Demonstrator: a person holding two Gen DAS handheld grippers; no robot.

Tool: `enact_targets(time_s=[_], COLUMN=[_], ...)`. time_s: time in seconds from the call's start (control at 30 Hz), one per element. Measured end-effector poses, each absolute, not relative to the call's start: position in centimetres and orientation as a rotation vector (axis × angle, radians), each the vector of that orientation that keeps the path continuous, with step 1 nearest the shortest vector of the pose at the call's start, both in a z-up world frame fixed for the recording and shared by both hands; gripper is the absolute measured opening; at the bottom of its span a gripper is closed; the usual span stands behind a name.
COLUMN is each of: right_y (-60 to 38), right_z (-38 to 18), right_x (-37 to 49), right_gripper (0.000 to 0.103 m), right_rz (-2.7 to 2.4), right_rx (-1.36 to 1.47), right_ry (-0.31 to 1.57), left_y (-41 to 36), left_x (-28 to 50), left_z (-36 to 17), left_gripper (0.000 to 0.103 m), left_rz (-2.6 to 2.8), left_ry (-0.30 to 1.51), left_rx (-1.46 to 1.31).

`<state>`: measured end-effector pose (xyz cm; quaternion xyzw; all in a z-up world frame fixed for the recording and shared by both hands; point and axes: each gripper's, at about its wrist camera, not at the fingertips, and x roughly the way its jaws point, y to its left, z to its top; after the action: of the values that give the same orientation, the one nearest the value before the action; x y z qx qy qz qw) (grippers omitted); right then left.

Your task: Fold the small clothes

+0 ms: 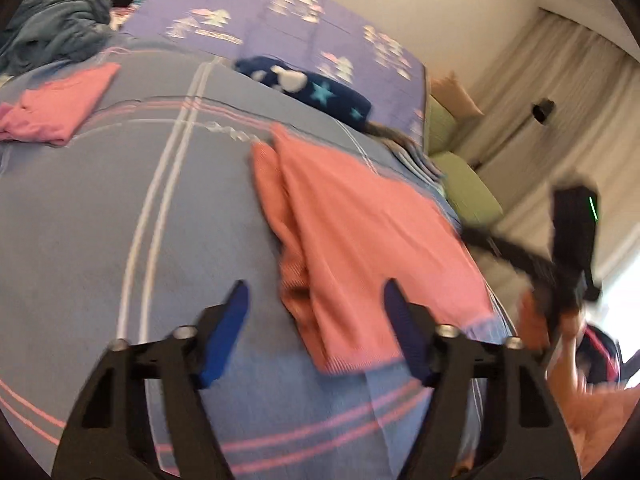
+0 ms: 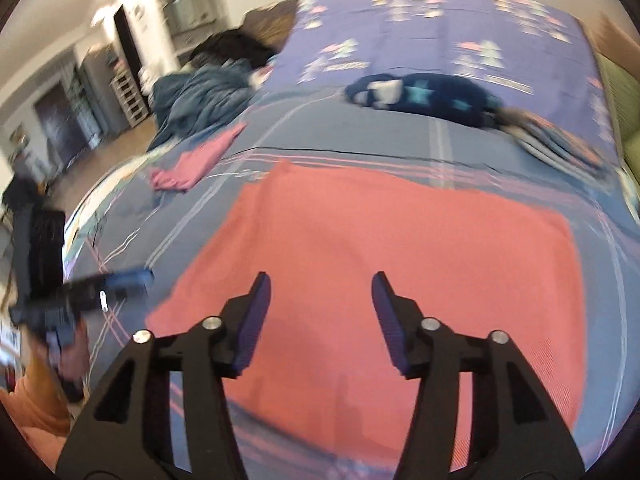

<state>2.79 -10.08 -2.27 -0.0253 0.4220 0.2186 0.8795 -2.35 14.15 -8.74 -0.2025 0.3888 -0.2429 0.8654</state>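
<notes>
A salmon-pink garment lies spread on the striped blue-grey bedcover, with one layer folded over another along its left side. My left gripper hovers over its near corner, open, with nothing between the blue pads. In the right wrist view the same garment fills the middle, and my right gripper hangs above it, open and empty. The other tool appears blurred at the edge of each view: the right gripper at the bed's right side, the left gripper at the left.
A folded pink garment lies far left. A navy star-print piece sits toward the purple printed sheet. A blue-grey clothes pile is at the back left. A green sofa and curtains flank the bed's right edge.
</notes>
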Motion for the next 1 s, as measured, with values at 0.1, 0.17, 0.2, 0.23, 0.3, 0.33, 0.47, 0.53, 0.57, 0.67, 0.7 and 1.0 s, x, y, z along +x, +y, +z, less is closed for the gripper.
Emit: enact_targets(time_s=[0.1, 0.17, 0.2, 0.23, 0.3, 0.33, 0.47, 0.53, 0.57, 0.67, 0.7, 1.0], right_y=[-5.7, -3.4, -2.2, -1.0, 0.9, 1.8, 4.6, 5.2, 5.5, 6.7, 7.1, 6.1], right_z=[-2.6, -3.1, -3.4, -3.6, -4.2, -4.4, -6.3, -7.4, -7.7, -9.0, -9.4, -10.0], right_x=[5.8, 7.6, 8.6, 9.7, 11.5, 12.1, 14.7, 15.9, 16.3, 16.6, 16.7, 18.6], right_gripper=[0.057, 0.057, 0.057, 0.057, 0.057, 0.057, 0.056, 0.056, 0.056, 0.045, 0.022, 0.004], right_rz=[0.486, 0.494, 0.499, 0.494, 0.483, 0.483, 0.456, 0.455, 0.457, 0.437, 0.397, 0.442], right_rx=[-0.101, -0.112, -0.119, -0.137, -0.181, -0.193, -0.25, -0.238, -0.229, -0.276, -0.325, -0.215], right_ry=[0.925, 0.963, 0.98, 0.991, 1.009, 1.018, 1.086, 1.143, 1.159, 1.188, 1.178, 1.129], left_y=[13.4, 13.5, 13.8, 14.0, 14.5, 14.7, 14.4, 14.1, 14.1, 13.5, 13.4, 14.4], left_x=[-2.6, -2.7, -3.0, -2.9, -2.7, -2.6, -1.5, -0.8, -0.6, -0.7, -0.6, -3.8], left_z=[-9.7, -10.3, -10.6, -10.7, -11.1, -11.3, -12.1, -12.4, -12.5, -12.8, -13.1, -12.8], left_gripper=[0.03, 0.03, 0.03, 0.03, 0.03, 0.034, 0.044, 0.044, 0.044, 0.016, 0.003, 0.002], left_rz=[-0.526, -0.536, -0.542, -0.549, -0.579, -0.587, -0.607, -0.629, -0.633, -0.648, -0.646, -0.575], left_ry=[0.85, 0.871, 0.877, 0.878, 0.884, 0.889, 0.899, 0.904, 0.907, 0.922, 0.939, 0.919], left_rx=[-0.4, -0.399, -0.402, -0.413, -0.459, -0.481, -0.507, -0.539, -0.557, -0.57, -0.568, -0.549])
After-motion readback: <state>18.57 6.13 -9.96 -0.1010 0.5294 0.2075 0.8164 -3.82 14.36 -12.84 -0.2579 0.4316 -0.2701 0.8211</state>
